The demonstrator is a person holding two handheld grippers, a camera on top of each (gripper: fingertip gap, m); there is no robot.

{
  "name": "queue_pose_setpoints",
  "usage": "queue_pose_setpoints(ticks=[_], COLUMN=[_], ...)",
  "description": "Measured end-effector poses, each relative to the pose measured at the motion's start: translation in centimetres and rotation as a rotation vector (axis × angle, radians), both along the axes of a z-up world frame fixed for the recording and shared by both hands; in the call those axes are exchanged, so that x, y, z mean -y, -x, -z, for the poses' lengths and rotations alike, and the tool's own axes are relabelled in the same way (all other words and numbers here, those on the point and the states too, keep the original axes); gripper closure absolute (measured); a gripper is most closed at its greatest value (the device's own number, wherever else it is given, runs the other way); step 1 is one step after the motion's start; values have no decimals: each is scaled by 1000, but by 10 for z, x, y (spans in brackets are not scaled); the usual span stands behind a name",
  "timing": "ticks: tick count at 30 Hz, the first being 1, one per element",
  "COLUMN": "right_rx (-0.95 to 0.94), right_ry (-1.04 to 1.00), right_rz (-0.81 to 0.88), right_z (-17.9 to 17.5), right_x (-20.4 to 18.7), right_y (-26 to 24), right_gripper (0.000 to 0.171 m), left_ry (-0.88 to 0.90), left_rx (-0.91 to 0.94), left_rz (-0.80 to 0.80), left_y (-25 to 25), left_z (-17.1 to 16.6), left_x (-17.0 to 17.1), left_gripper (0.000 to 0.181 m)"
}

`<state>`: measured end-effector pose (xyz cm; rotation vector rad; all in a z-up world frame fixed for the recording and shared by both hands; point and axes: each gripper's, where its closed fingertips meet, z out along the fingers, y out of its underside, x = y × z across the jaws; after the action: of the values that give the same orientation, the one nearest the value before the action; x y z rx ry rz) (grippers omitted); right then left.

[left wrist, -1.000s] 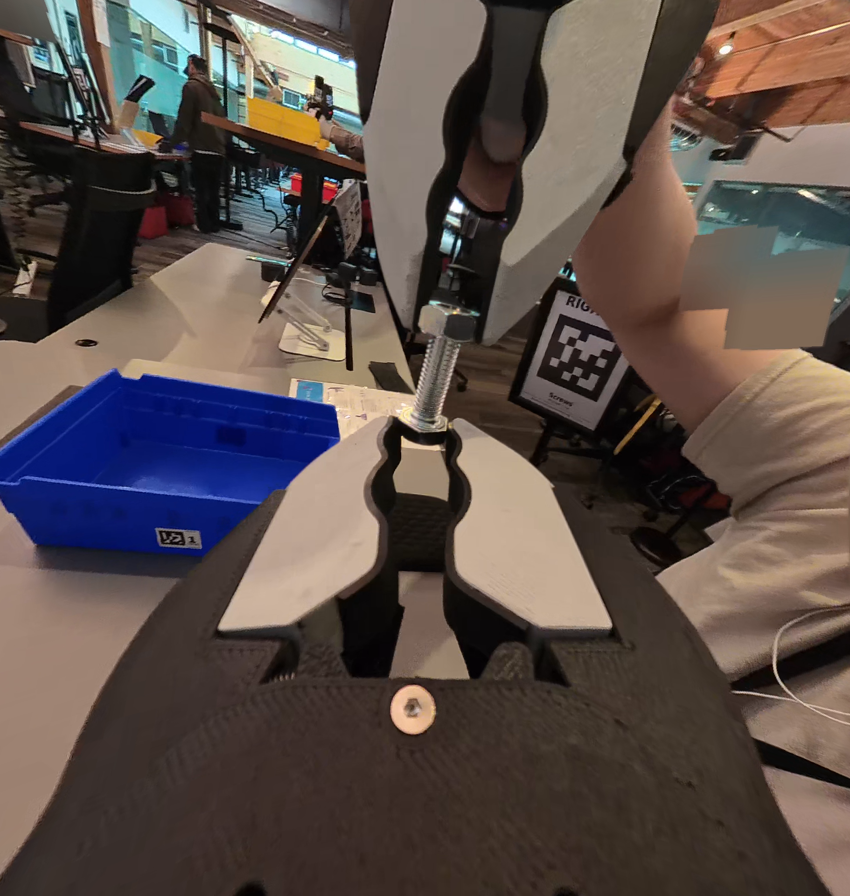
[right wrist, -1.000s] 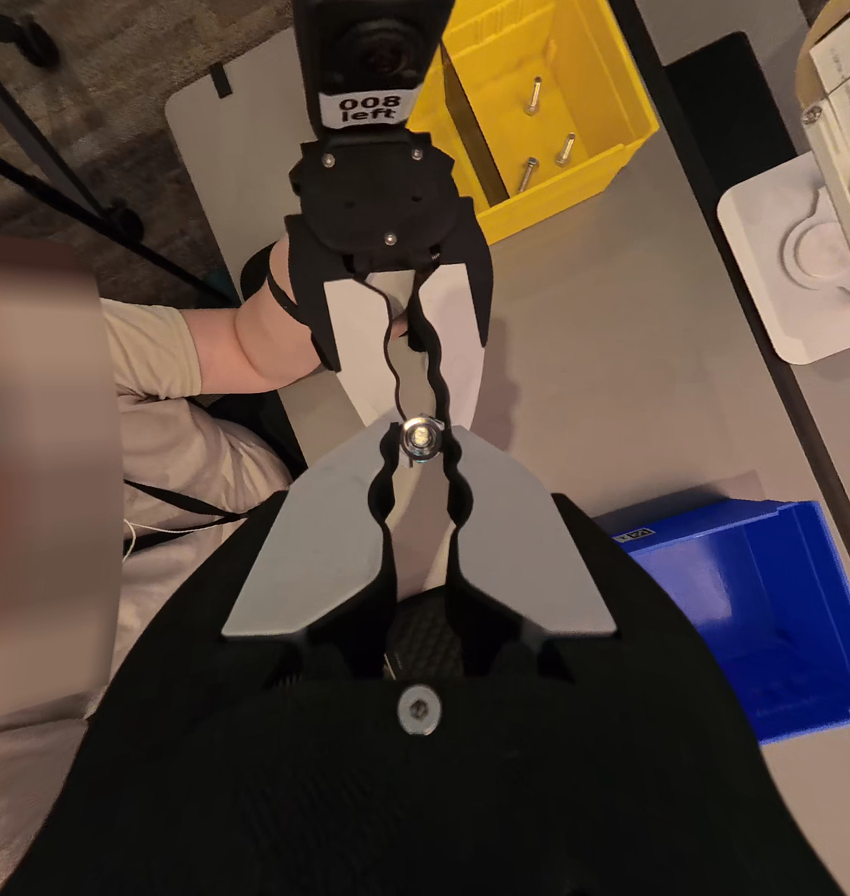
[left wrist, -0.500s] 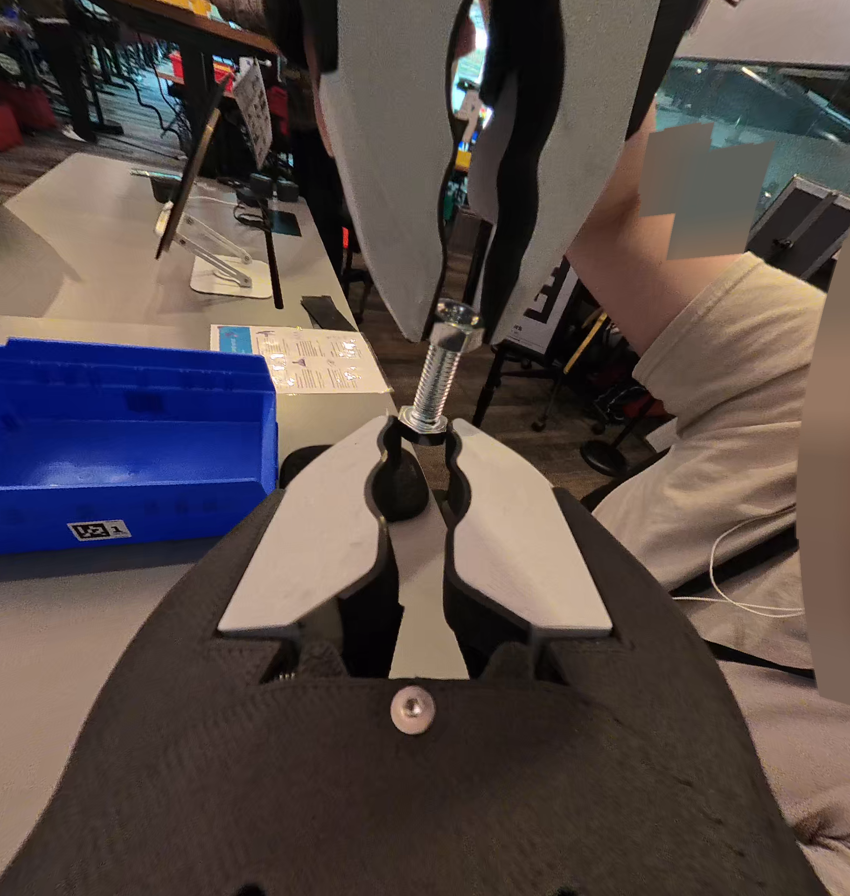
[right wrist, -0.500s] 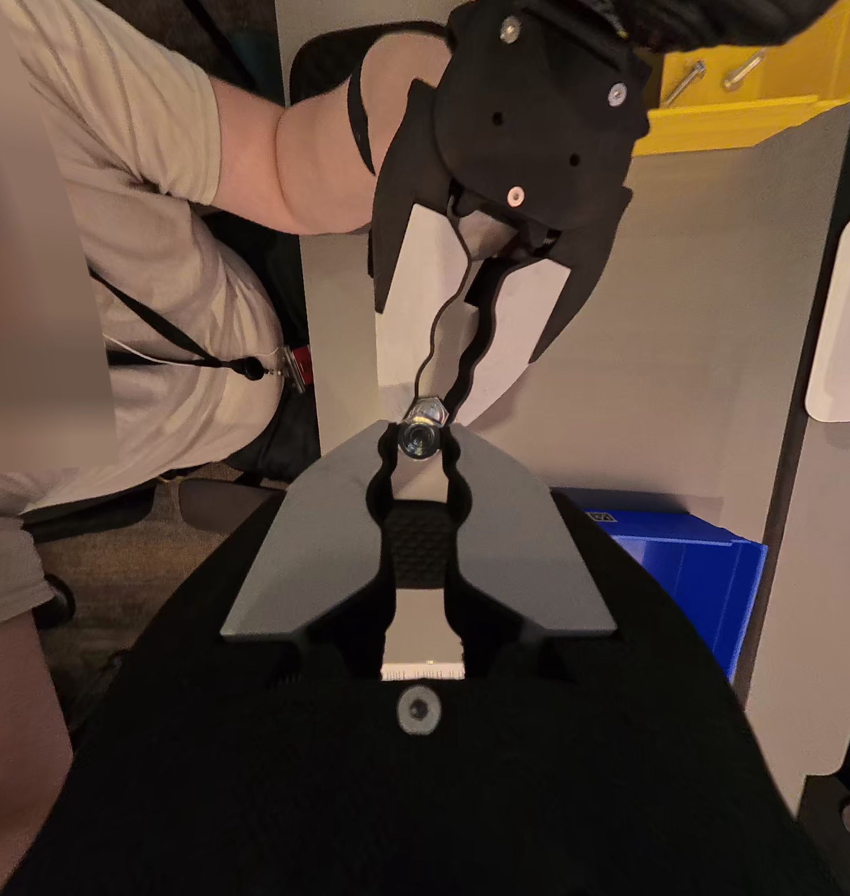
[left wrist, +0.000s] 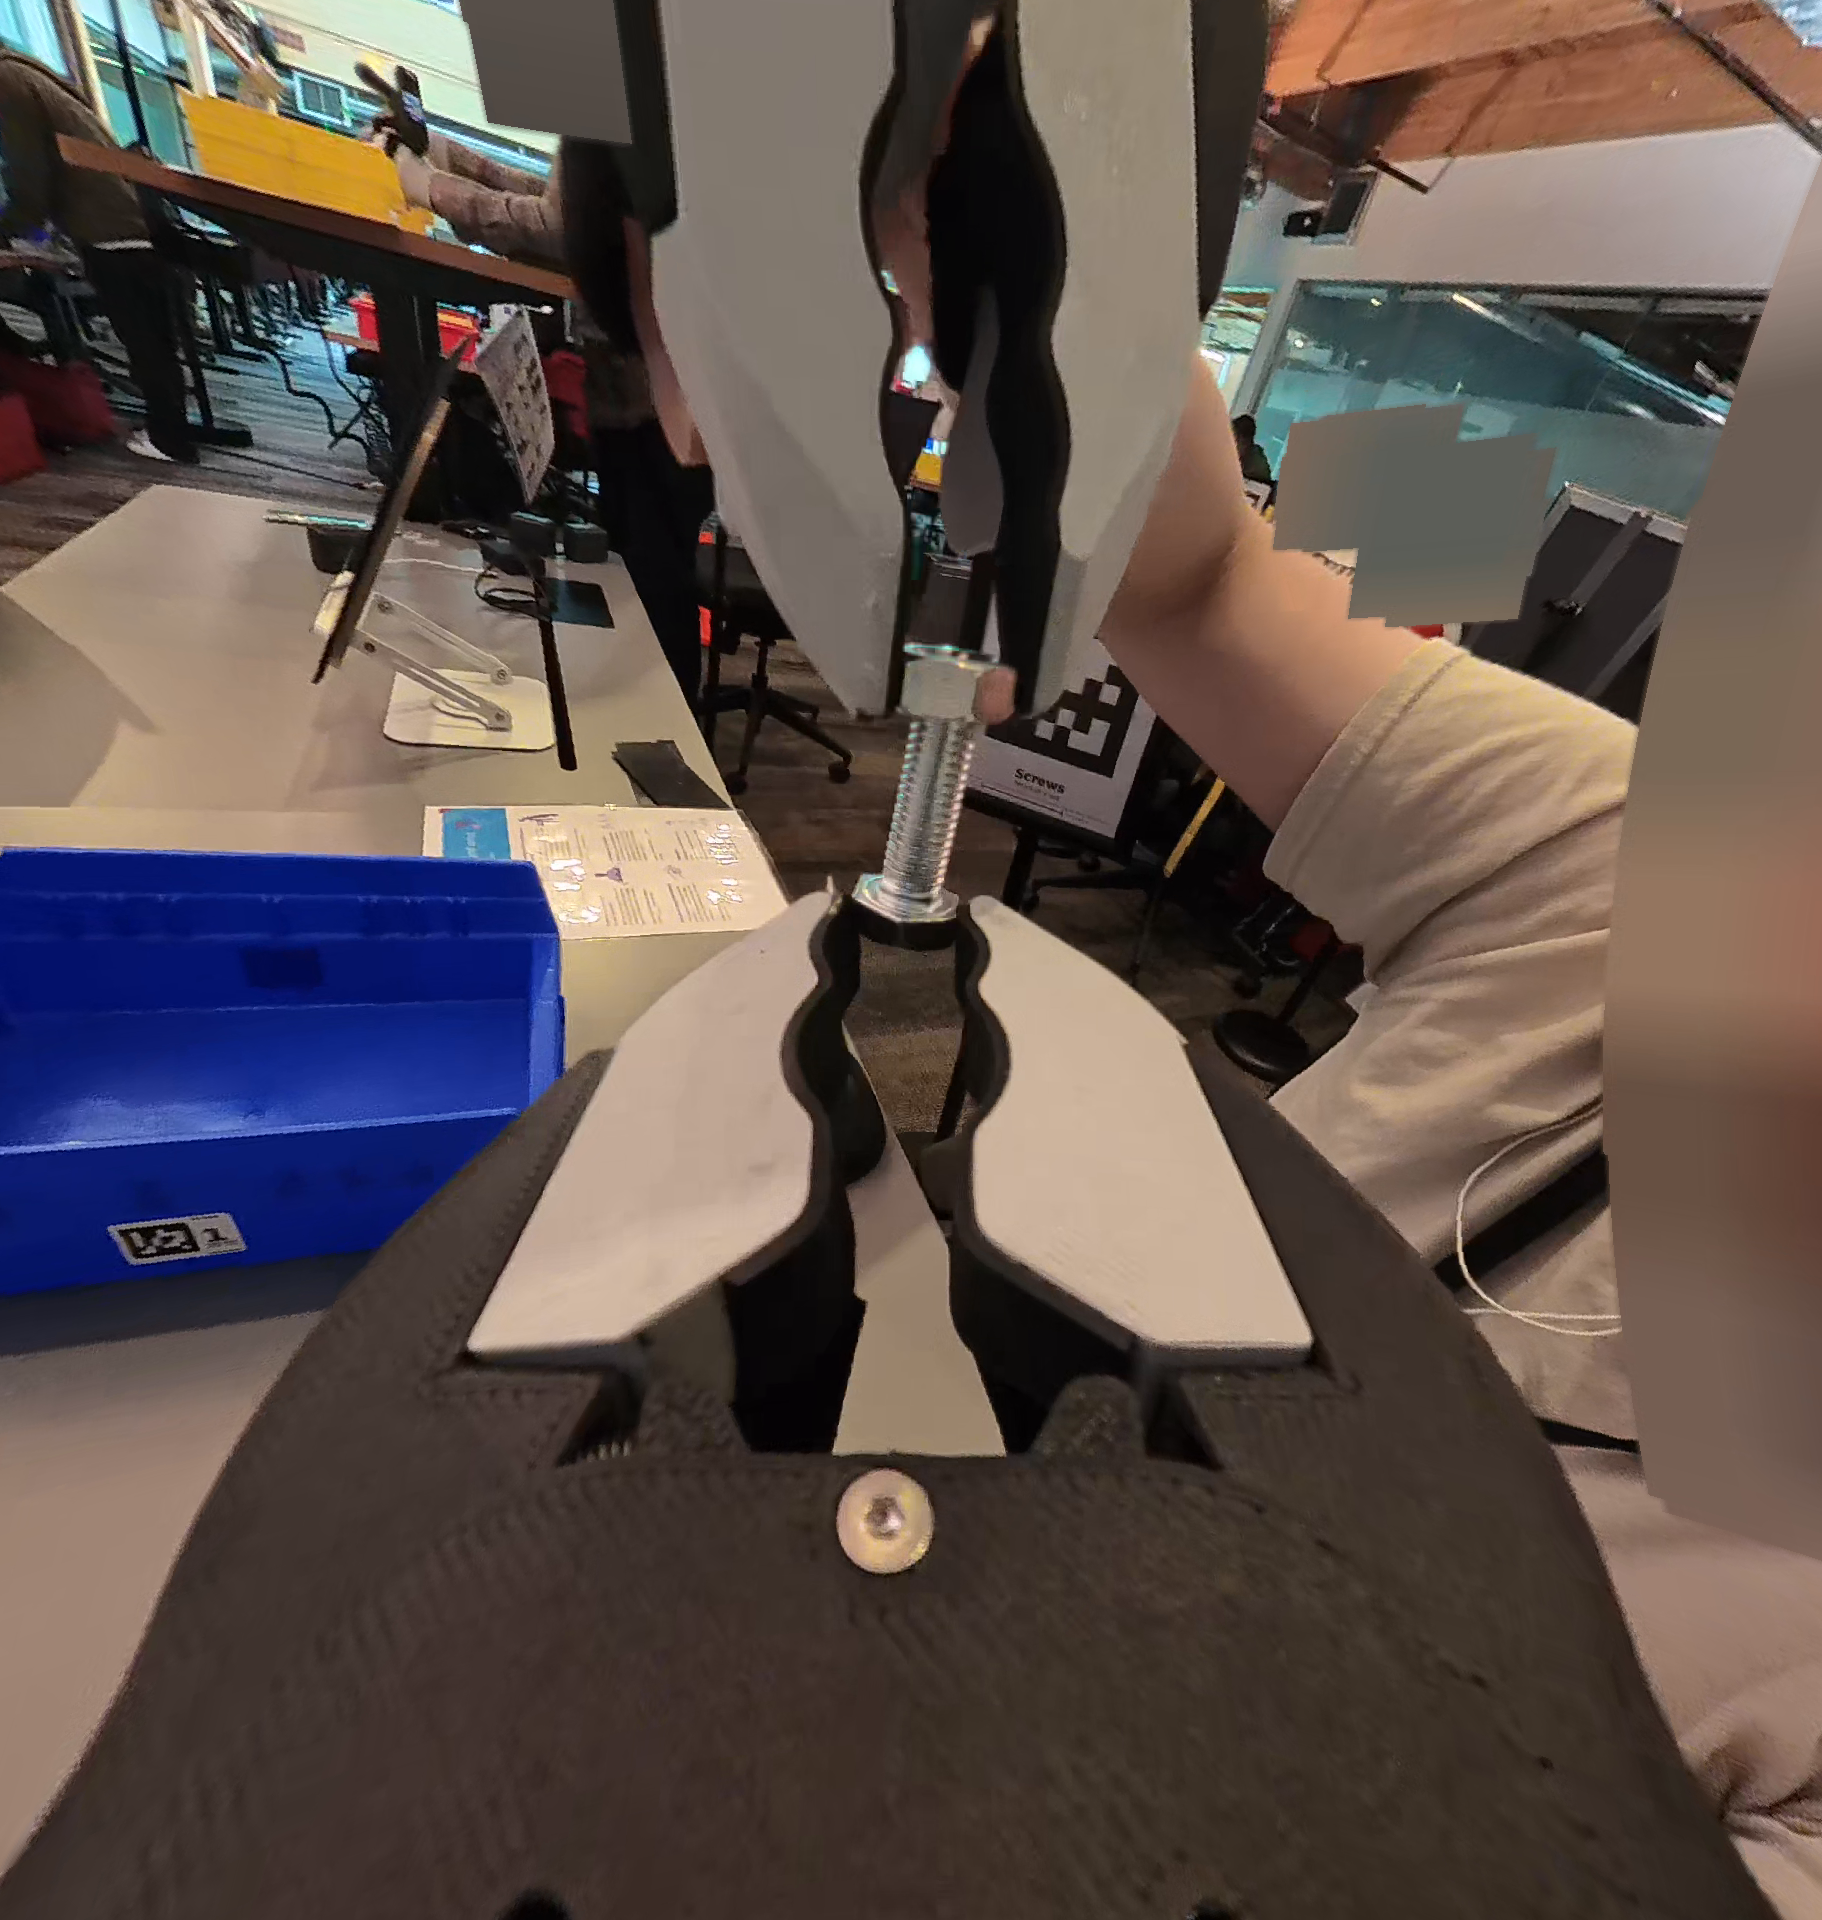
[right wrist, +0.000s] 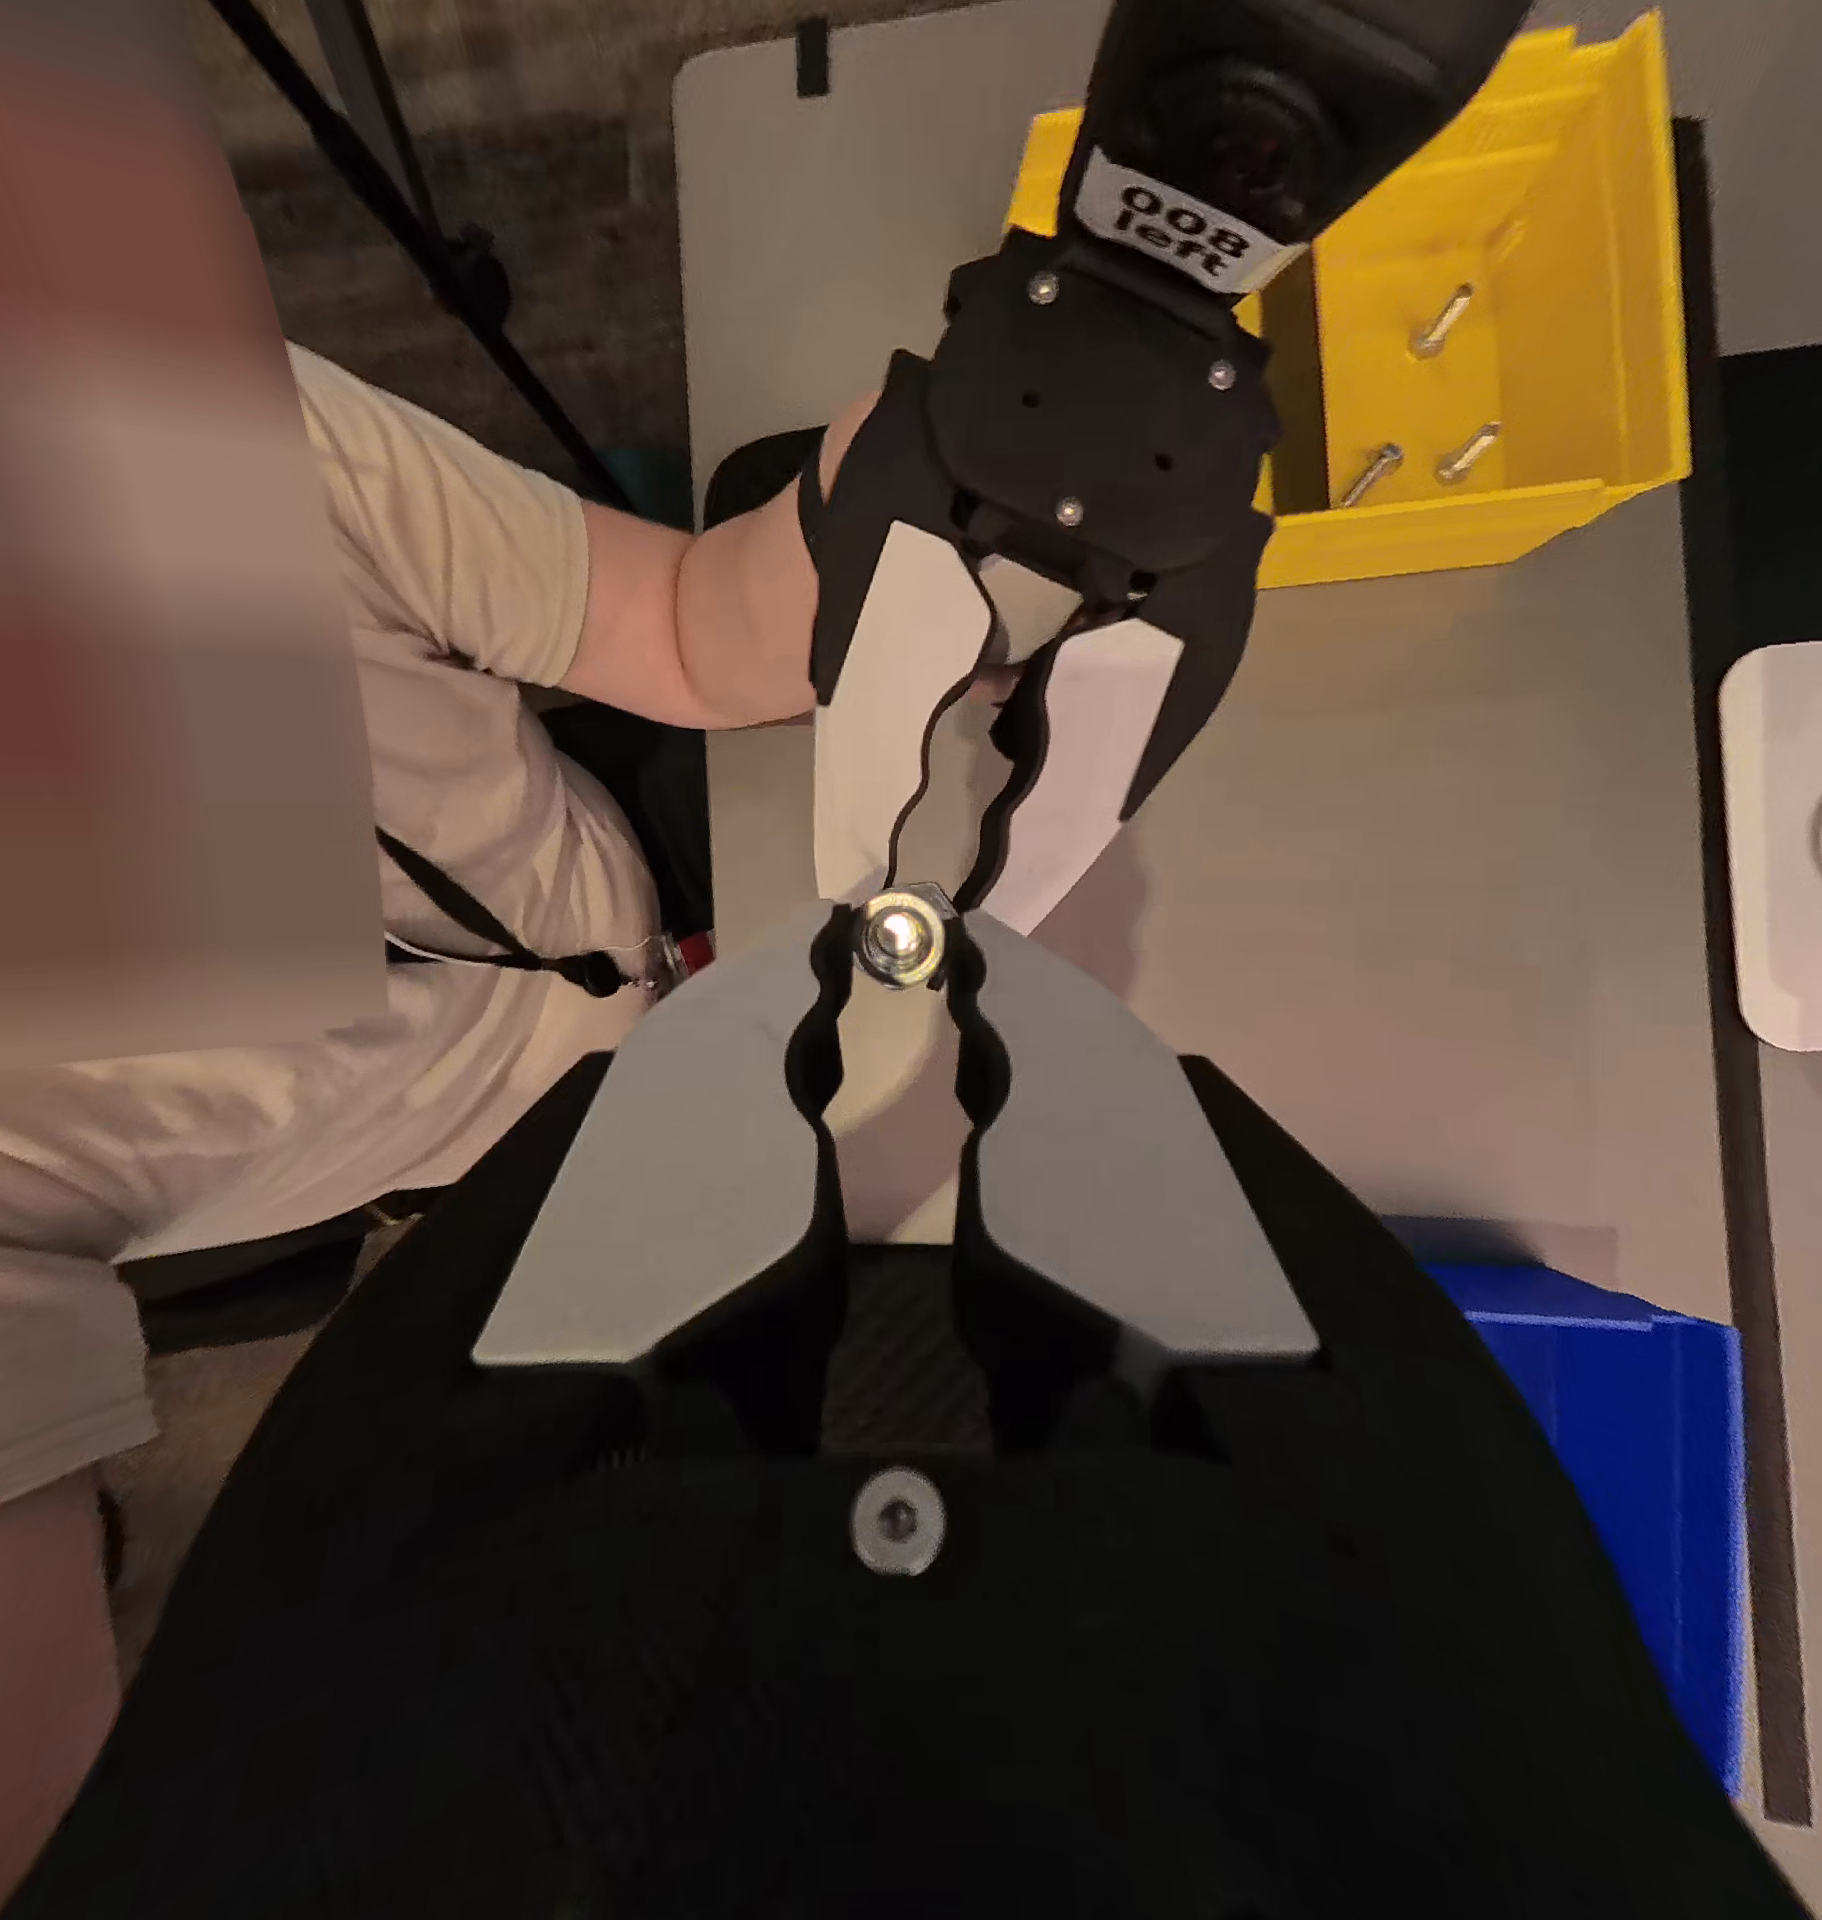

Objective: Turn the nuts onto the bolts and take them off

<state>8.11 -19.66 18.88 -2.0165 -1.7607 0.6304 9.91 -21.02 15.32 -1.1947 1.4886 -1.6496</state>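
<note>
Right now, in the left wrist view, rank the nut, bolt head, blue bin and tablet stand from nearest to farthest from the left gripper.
1. Nut: clamped in the left gripper's tips.
2. Bolt head: just above, held by the right gripper.
3. Blue bin: on the table, to the left.
4. Tablet stand: farther back, on the left.

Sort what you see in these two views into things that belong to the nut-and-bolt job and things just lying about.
Belonging to the job:
- bolt, head in the right gripper
- nut, in the left gripper
- yellow bin holding spare bolts
- blue bin

Lying about:
- printed sheet
- tablet on a stand
- marker sign
</note>
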Motion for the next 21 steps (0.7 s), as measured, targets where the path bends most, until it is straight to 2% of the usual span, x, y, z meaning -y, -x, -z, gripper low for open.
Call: queue_pose_setpoints(ticks=[6,13,21], right_rx=[38,-16,-82], right_ry=[-71,-49,-29], right_rz=[135,265,291], right_z=[2,0,-4], right_x=[-13,-23,-25], right_y=[-4,-2,3], right_gripper=[153,153,153], left_ry=[-5,-5,8], left_rx=[-30,-33,-13], left_rz=[-118,-203,-213], left_y=[-4,-3,0], left_z=[3,1,-3], left_x=[-14,-24,-25], left_gripper=[164,164,164])
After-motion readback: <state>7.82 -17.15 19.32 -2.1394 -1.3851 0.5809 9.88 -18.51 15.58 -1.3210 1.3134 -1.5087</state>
